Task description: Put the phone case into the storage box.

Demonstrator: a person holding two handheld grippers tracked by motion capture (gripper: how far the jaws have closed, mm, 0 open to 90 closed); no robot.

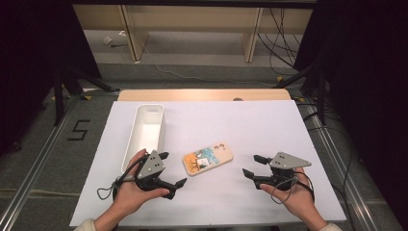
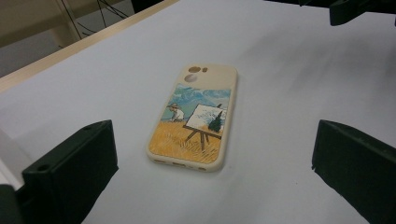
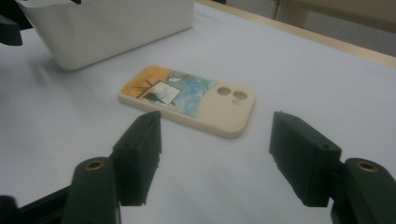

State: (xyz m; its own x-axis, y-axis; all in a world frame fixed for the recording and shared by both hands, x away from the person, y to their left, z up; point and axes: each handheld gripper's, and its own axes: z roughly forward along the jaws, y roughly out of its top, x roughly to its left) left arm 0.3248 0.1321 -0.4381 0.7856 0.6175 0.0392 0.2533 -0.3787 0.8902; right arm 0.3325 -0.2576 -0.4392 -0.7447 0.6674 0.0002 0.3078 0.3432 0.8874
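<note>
Right gripper (image 1: 252, 165) open, "5" (image 1: 80, 129) on floor

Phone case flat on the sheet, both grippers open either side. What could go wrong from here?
1. The phone case lies flat on the white sheet, so jaws closing on its thin edge may slip off or skid it away.
2. The left hand-held gripper and right hand-held gripper face each other across it and could collide if both close in.
3. The white bin beside the left one could get bumped.

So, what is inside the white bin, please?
The white bin looks empty: the high view shows its bare floor. Its near end is hidden behind the left hand-held gripper, so that part cannot be checked.
</note>
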